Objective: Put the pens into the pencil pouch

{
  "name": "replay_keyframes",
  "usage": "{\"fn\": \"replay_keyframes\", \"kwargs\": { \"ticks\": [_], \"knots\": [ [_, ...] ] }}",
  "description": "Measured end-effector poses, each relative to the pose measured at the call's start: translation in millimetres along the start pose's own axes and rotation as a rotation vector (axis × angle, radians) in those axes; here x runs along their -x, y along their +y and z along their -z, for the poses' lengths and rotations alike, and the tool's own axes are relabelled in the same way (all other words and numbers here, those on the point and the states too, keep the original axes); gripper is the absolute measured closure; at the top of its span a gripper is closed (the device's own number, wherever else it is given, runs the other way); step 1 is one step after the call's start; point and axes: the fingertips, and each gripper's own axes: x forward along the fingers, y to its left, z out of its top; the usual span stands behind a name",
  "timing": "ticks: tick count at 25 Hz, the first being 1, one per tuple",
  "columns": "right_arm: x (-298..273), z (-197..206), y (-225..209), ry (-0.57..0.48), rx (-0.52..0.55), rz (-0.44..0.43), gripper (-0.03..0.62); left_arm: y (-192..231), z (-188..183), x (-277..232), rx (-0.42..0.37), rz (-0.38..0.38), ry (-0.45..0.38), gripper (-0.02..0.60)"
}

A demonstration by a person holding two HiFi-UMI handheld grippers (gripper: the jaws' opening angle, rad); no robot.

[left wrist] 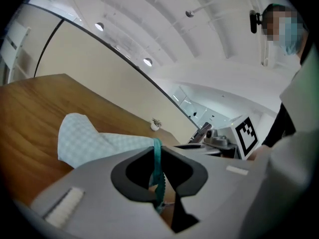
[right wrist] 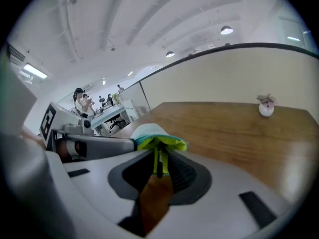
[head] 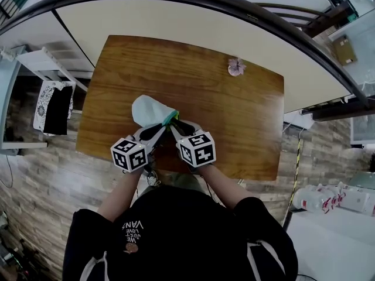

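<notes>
A pale blue checked pencil pouch (head: 149, 110) lies on the wooden table (head: 234, 116), its mouth towards me. My left gripper (head: 158, 127) is shut on the teal zipper edge (left wrist: 157, 158) of the pouch (left wrist: 79, 138). Close beside it, my right gripper (head: 177, 125) is shut on the yellow-green lining edge (right wrist: 159, 144) at the mouth of the pouch (right wrist: 148, 131). In the left gripper view the right gripper (left wrist: 219, 143) sits just to the right. In the right gripper view the left gripper (right wrist: 94, 146) lies at the left. No pen shows in any view.
A small pink and white ornament (head: 236, 68) stands near the table's far edge (right wrist: 266, 107). A curved cream partition (head: 176, 16) runs behind the table. A white rack (head: 44, 63) stands to the left and white containers (head: 328, 198) lie on the floor at the right.
</notes>
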Motion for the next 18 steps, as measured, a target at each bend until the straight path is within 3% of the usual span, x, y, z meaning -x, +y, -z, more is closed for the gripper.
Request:
{"fn": "replay_keyframes", "kwargs": {
  "ticks": [3,11,14,18],
  "knots": [
    [14.2,-2.8,-14.1,-0.059,-0.063,0.054,0.545,1.7,-10.3,-2.2,0.053,0.011,-0.043,0.532],
    [48.0,30.1,-47.3,-0.063,-0.201,0.177,0.545,13.8,-13.7,-16.4,0.029,-0.019,-0.030,0.531],
    [57.9,43.5,-53.8,-0.052,-0.224,0.210,0.545,17.6,-4.5,-26.2,-0.005,-0.034,0.007,0.531],
    [69.6,57.1,-61.3,-0.043,-0.249,0.249,0.545,21.6,21.0,-43.6,-0.092,-0.057,0.132,0.529]
  ]
}}
